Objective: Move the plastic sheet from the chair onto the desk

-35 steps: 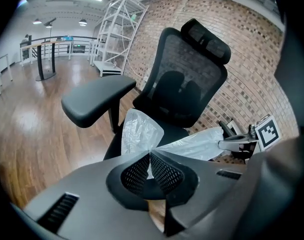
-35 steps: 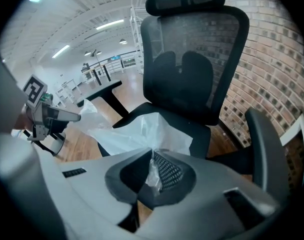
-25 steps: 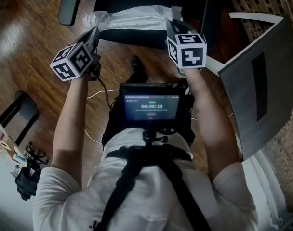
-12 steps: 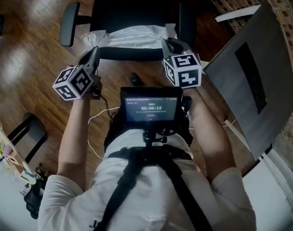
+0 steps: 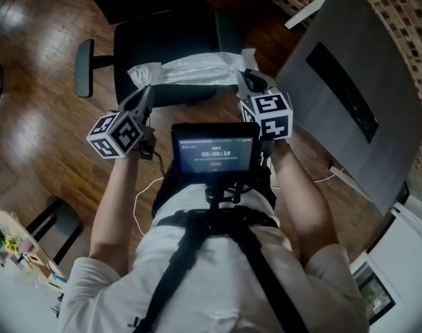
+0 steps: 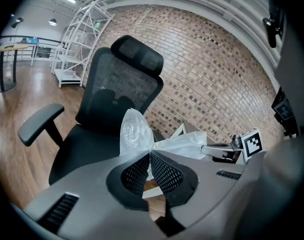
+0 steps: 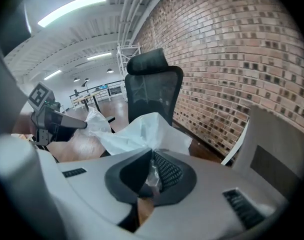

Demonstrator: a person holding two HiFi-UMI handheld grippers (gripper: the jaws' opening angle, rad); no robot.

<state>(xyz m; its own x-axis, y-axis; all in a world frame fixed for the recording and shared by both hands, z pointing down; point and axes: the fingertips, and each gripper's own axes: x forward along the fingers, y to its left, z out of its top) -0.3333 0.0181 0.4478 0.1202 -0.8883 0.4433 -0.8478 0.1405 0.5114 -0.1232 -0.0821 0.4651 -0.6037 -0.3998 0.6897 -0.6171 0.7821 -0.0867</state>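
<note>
A clear plastic sheet (image 5: 190,69) hangs stretched between my two grippers, in front of the black office chair (image 5: 166,44). My left gripper (image 5: 146,90) is shut on the sheet's left corner (image 6: 134,131). My right gripper (image 5: 247,78) is shut on its right corner (image 7: 144,131), with crumpled film between the pads. In the left gripper view the sheet spans across to the right gripper (image 6: 219,151). In the right gripper view it runs left toward the left gripper (image 7: 54,118). The grey desk (image 5: 350,82) lies to the right.
The chair's armrest (image 5: 82,68) sticks out at the left over the wooden floor (image 5: 37,82). A brick wall (image 5: 405,40) runs behind the desk. A screen rig (image 5: 214,148) sits on the person's chest. A dark slot (image 5: 343,92) marks the desk top.
The view has swung right, so the desk fills more of the right side. Both grippers have lifted the sheet off the chair seat and carry it rightward, still stretched between them.
</note>
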